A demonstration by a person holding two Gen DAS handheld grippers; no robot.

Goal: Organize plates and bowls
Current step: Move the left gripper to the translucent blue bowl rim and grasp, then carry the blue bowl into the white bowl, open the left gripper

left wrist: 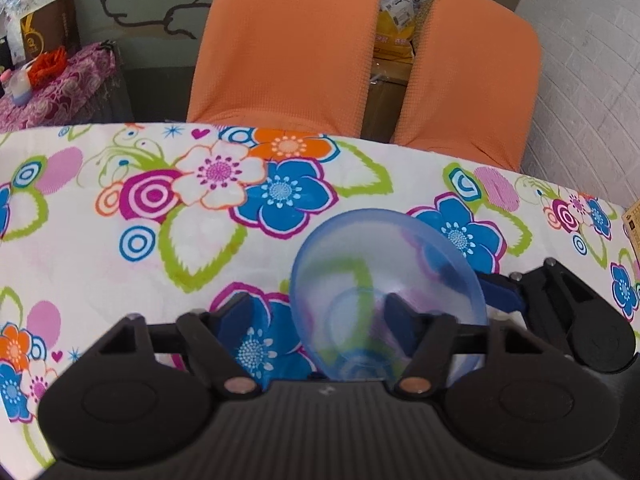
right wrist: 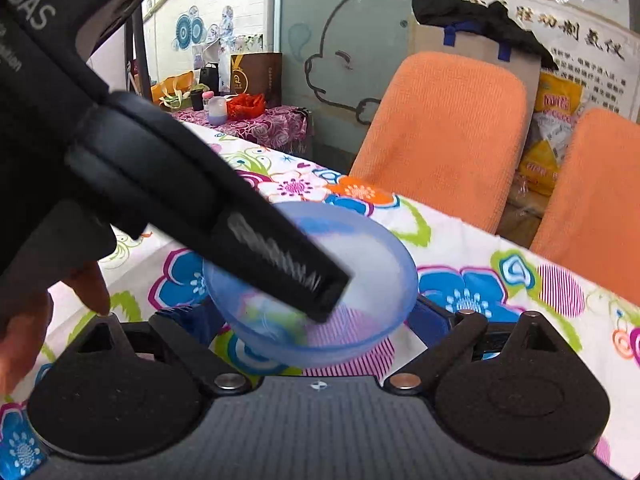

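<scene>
Though blurred, translucent round blue bowl (left wrist: 384, 280)

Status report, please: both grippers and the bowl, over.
Left gripper open, one finger inside translucent blue plastic bowl. Right gripper straddles bowl, grip unclear. Bowl tilted over floral tablecloth. Nothing else in the way.

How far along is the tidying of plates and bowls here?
Nothing looks finished: no stacked dishes show on the flowered tablecloth. In hand is one translucent blue bowl, tilted, flanked by the right gripper, with one finger of the open left gripper dipped inside it. Whether the right one actually grips it is unclear. Left to do: set it wherever the others go, out of view.
</scene>
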